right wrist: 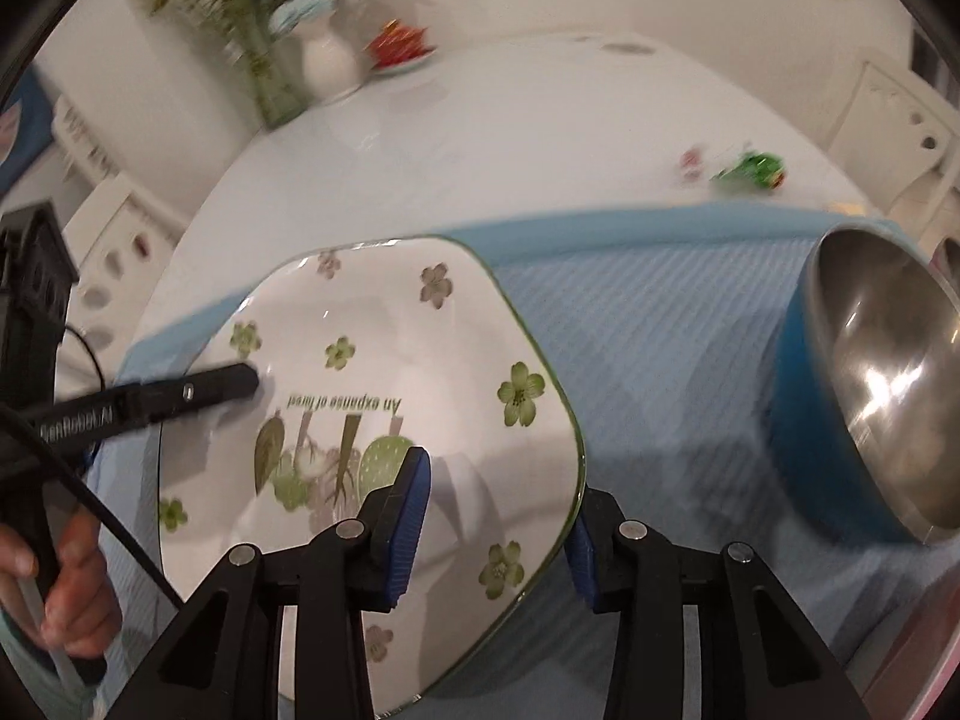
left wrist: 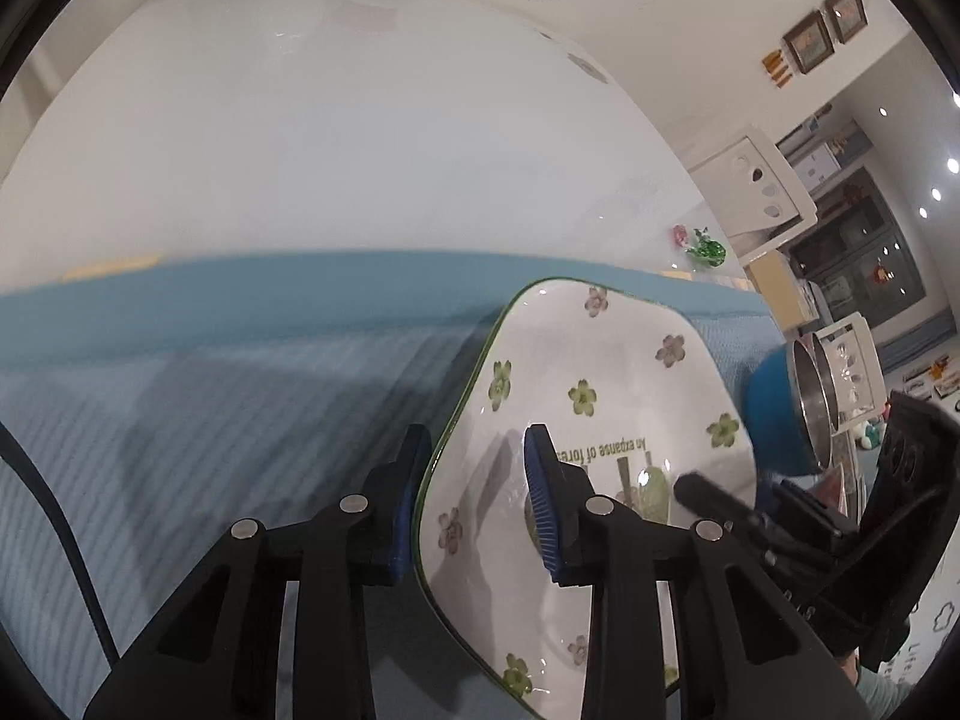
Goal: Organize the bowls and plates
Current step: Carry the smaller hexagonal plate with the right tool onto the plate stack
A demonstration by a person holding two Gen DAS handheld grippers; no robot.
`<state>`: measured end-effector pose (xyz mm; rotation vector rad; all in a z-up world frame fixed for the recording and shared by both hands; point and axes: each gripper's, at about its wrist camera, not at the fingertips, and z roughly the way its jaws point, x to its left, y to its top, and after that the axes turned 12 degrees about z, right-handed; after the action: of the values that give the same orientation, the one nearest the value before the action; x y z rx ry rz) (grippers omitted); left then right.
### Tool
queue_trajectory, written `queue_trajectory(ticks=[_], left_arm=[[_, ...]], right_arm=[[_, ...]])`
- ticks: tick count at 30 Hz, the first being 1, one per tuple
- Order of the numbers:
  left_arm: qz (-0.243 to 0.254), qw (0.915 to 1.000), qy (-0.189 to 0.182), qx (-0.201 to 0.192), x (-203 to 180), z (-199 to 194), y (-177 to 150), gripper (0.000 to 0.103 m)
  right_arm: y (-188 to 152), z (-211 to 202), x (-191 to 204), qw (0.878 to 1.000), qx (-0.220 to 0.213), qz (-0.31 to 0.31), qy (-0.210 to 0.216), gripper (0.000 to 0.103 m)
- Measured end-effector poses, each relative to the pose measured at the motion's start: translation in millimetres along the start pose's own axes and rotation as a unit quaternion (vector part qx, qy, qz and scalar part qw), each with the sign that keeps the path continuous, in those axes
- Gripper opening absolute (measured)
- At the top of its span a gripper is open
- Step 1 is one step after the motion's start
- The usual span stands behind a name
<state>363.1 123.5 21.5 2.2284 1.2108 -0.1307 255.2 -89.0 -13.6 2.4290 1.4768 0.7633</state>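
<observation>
one plate (right wrist: 384, 360), one bowl (right wrist: 864, 396)

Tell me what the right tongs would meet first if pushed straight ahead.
The right tongs already straddle the flowered plate's near rim, so they would slide further over the plate. Beyond lies blue mat; depth is unclear.

Plate (right wrist: 420, 330): glazed ceramic, glossy, smooth, printed flowers; bowl (right wrist: 876, 384): shiny bare-metal inside, matt blue outside; mat (left wrist: 180, 420): blue ribbed cloth, matt; table (left wrist: 300, 138): white, smooth, glossy; gripper pads (left wrist: 540, 510): blue, ridged, on black matt plastic.
</observation>
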Motion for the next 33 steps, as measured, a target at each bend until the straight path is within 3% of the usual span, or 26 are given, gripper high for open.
queue_trajectory(ticks=[5, 9, 15, 25, 33], left_arm=[[-0.008, 1.0000, -0.004, 0.000, 7.1, -7.4, -17.3, 0.028], [0.016, 0.9996, 0.024, -0.002, -1.8, -2.0, -16.4, 0.028], [0.047, 0.9977, 0.046, -0.016, -12.8, -10.9, -19.4, 0.031], [0.042, 0.9956, 0.070, -0.045, -40.1, -60.1, -24.1, 0.030], [0.028, 0.9934, 0.079, -0.078, -77.8, -133.2, -56.8, 0.030]], right_arm=[[-15.3, 0.1, 10.4, 0.999, -0.004, -0.039, -0.005, 0.040], [-1.1, 9.1, 3.3, 1.000, 0.001, -0.005, 0.013, 0.042], [0.1, 0.2, 12.2, 0.999, -0.012, -0.041, 0.016, 0.042], [0.7, -53.8, 18.8, 0.999, -0.009, -0.031, 0.022, 0.042], [-25.5, -129.1, 29.8, 0.998, -0.021, -0.044, 0.029, 0.042]])
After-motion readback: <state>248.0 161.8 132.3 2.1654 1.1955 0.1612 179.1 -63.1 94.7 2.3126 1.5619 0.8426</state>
